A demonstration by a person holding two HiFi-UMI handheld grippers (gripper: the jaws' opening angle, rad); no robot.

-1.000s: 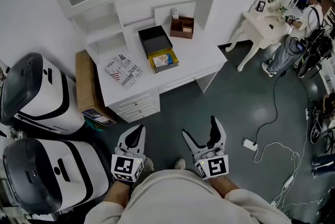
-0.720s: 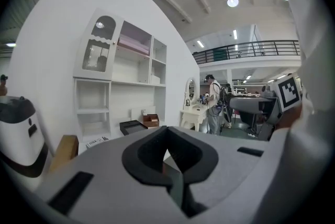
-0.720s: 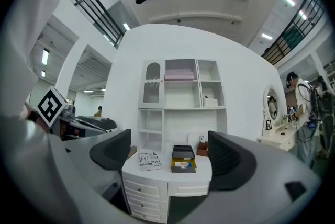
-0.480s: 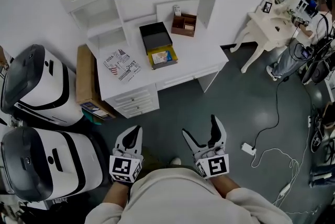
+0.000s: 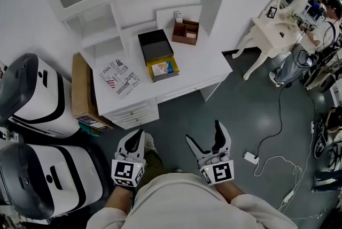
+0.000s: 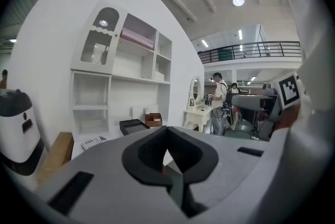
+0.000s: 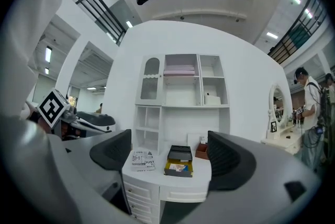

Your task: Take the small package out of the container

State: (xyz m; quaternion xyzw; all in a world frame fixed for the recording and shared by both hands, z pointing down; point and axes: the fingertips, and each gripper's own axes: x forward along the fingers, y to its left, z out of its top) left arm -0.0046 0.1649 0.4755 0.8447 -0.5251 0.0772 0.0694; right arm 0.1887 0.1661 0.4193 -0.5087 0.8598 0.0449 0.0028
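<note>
Item one, left gripper: I read its jaws as pressed together at the tips with nothing between them, held low and near the operator's body, well apart from the desk. Item two, right gripper: jaws spread wide, empty, also near the body; through its own view I see the white desk framed between the two pads. Item three, container: an open, yellow-lined box on the desk top, its black lid folded back on the far side. Item four, small package: lying flat inside the container, a pale card with blue and orange print that I cannot read. Item five, printed paper: flat on the desk, left of the container. Item six, brown wooden organiser: on the desk, far right of the lid. Item seven, two white-and-black machines: on the floor to the left. Item eight, a white dressing table with an oval mirror: far right.
</note>
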